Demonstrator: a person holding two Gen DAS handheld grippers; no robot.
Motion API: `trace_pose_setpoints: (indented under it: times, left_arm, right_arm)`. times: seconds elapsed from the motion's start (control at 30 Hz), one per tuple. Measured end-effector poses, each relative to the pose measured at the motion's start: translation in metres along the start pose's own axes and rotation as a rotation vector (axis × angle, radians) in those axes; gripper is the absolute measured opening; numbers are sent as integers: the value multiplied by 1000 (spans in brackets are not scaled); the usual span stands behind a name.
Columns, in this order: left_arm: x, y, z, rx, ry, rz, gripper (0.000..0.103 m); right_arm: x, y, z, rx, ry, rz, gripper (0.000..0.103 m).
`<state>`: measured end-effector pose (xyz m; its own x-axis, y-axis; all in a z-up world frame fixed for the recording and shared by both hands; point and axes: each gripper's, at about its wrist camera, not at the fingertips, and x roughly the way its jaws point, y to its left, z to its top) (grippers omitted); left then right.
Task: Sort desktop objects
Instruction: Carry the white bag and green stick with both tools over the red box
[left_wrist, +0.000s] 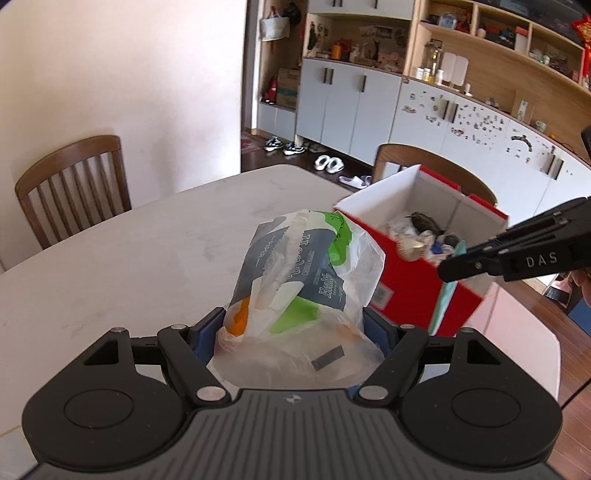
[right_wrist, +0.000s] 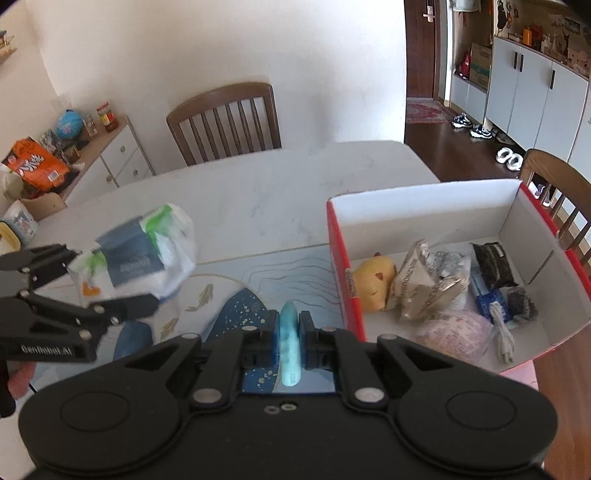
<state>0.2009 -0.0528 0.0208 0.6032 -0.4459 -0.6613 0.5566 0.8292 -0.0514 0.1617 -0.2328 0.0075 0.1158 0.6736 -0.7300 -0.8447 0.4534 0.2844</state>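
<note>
Sorting well along: red box (right_wrist: 343, 266) already holding a yellow toy (right_wrist: 373, 282), wrappers, a cable and other small things. Carrying the last two pieces toward it above the table (left_wrist: 147, 236) – left gripper (left_wrist: 291, 332) fingers clamped on a bagged tissue pack (left_wrist: 295, 273), right gripper (right_wrist: 290, 328) fingers pressed together on a thin pale-blue strip (right_wrist: 290, 332). Remaining: dropping both in

Bright daylight, soft shadows, fisheye-bent edges, motion blur on nearer objects.
</note>
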Motion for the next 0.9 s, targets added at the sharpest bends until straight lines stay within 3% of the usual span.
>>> trace_pose_setpoints:
  times: [0.47, 0.9]
  left_arm:
    - [9, -79, 27, 27, -14, -12, 77]
    - [43, -142, 54, 39, -6, 1, 77]
  right_arm:
    - [-47, -55, 7, 0, -65, 57, 10]
    - [-63, -132, 17, -28, -94, 45, 10]
